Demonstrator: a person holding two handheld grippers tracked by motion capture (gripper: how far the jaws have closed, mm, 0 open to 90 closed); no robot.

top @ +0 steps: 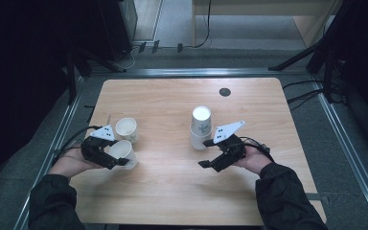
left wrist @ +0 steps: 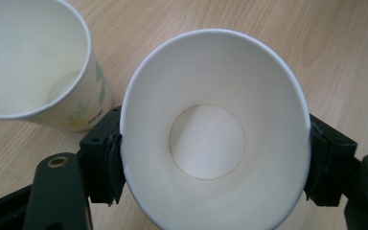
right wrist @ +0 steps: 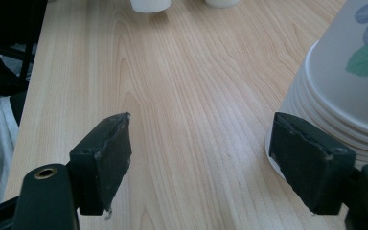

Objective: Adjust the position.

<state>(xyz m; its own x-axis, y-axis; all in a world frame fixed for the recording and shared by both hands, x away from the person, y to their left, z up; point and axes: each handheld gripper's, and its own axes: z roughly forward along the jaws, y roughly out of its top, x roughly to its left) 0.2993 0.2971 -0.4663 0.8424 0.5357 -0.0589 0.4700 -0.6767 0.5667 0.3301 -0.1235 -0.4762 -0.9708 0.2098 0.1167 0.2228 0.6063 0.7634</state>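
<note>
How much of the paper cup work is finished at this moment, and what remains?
Done: one white paper cup stands upright alone on the wooden table. In hand: the left tool squeezes a second white cup, its mouth towards the camera. Left: an upside-down stack of paper cups waits beside the open right tool, probably still to be separated.

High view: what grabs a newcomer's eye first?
The left gripper near the table's left edge, its pads clamped on a white paper cup, squeezing the mouth oval. A second open cup stands just behind it. Right of centre is a stack of upside-down cups, with the right gripper open and empty beside its base.
</note>
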